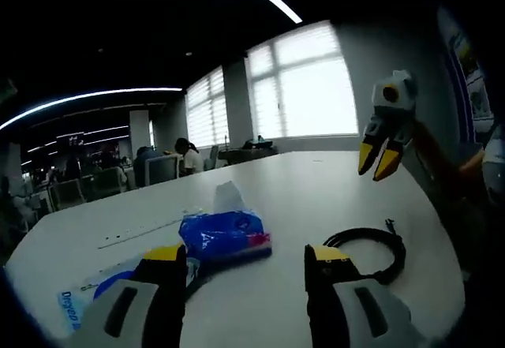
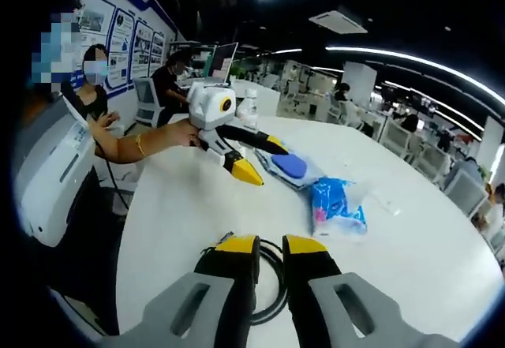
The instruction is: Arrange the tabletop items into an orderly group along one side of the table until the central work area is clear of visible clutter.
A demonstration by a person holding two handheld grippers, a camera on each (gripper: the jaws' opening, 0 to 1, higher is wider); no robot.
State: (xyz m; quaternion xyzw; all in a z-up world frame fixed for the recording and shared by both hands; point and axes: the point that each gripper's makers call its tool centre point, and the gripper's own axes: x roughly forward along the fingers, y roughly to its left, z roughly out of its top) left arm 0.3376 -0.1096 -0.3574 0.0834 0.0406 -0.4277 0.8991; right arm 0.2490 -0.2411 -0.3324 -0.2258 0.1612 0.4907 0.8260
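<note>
So the count on the white table (image 2: 189, 206): one coiled black cable (image 1: 367, 247), one blue tissue pack (image 1: 226, 236), and one flat clear pouch (image 2: 288, 165) with blue inside near the far edge. There's also one long white strip (image 1: 138, 233), and two grippers in play.

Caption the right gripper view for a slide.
Right gripper poised above a coiled black cable, left gripper hovering near the blue tissue pack.

Glossy plastic tissue pack (image 1: 225, 236), matt white table (image 1: 316, 190), rubbery blk cable (image 1: 369, 247).
</note>
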